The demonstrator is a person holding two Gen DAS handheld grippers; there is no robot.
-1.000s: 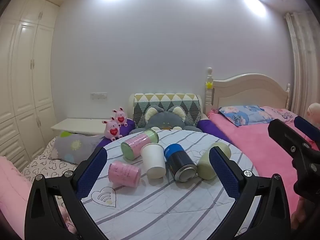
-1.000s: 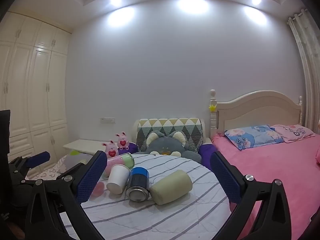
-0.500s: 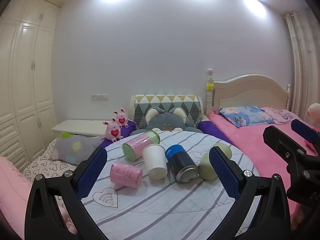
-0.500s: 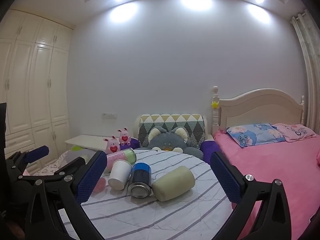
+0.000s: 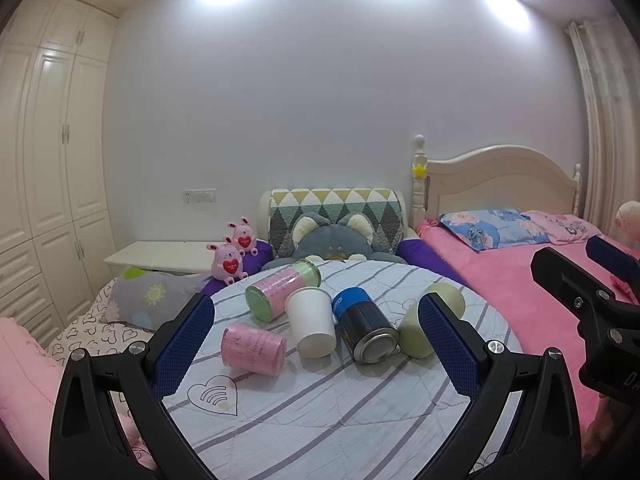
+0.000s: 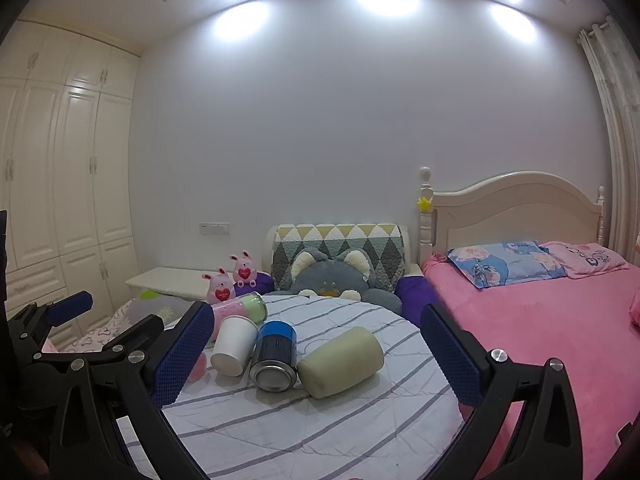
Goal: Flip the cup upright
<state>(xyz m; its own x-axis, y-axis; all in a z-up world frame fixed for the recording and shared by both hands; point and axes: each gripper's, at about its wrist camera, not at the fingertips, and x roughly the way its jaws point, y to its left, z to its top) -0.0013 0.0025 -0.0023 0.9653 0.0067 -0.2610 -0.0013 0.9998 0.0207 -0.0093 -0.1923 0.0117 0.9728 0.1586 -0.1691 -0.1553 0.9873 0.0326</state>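
Several cups lie on their sides on a round table with a striped cloth (image 5: 320, 420). A pink cup (image 5: 253, 348), a pink-and-green cup (image 5: 282, 290), a white paper cup (image 5: 312, 327), a blue-black can (image 5: 365, 330) and a pale green cup (image 5: 430, 325) sit in a cluster. My left gripper (image 5: 316, 350) is open and empty, short of the cluster. My right gripper (image 6: 318, 360) is open and empty, facing the white cup (image 6: 234, 345), the can (image 6: 274, 356) and the pale green cup (image 6: 342, 362). The right gripper also shows in the left wrist view (image 5: 592, 280).
A pink bed (image 6: 540, 332) lies right of the table. A grey plush cat (image 5: 332, 240), a patterned cushion and two pink bunny toys (image 5: 234, 254) sit behind it. White wardrobes (image 5: 52, 168) line the left wall. The left gripper's fingers (image 6: 64, 308) show at left.
Both grippers have moved slightly closer to the cups and stayed open. The right gripper has shifted left in the left wrist view. The cups have not moved.
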